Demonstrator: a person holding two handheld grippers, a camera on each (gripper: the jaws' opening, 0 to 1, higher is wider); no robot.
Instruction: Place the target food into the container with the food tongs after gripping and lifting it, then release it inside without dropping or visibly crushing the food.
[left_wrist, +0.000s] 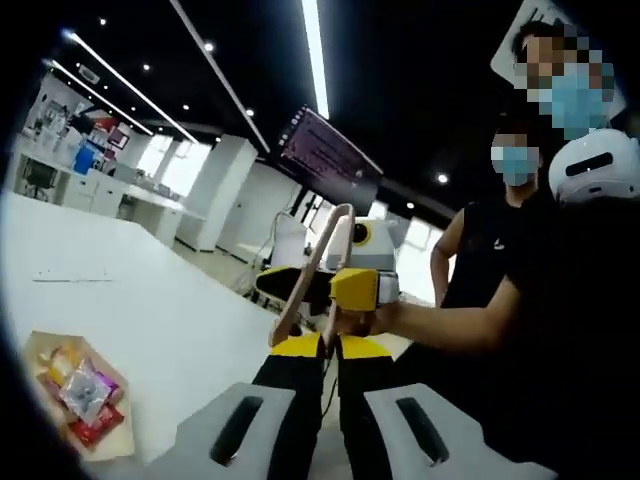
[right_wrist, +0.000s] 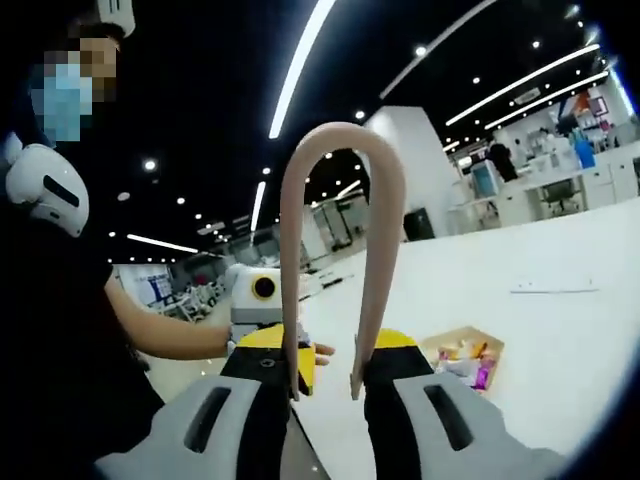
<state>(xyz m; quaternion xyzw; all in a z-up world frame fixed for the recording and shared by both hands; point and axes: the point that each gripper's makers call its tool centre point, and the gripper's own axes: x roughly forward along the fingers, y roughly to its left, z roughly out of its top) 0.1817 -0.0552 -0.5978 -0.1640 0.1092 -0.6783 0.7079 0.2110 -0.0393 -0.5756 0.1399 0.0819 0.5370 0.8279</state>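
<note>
While the snacks (right_wrist: 462, 362) lie in their shallow tray (right_wrist: 490, 345) on the white table (right_wrist: 560, 330), they sit low and to the right of the right gripper's (right_wrist: 325, 385) jaws, near but not touching, and lower than the tool the jaws carry. In the left gripper view the same tray (left_wrist: 40, 350) with its wrapped packets (left_wrist: 82, 395) lies well off to the left of the left gripper's (left_wrist: 330, 350) jaws, so I judge the right hand is the nearer one for the pick.

That right gripper is closed narrowly on the two legs of the tongs (right_wrist: 343, 180), whose bend points up and away from the jaws (the working tips are down between the jaws, so their long axis runs straight ahead, not toward the tray). The tongs (left_wrist: 318, 270) appear again ahead of the left gripper, held by the other gripper (left_wrist: 360, 290). The left jaws stand close together and appear to hold nothing.

No separate container can be made out. People stand behind, beyond the tongs.
</note>
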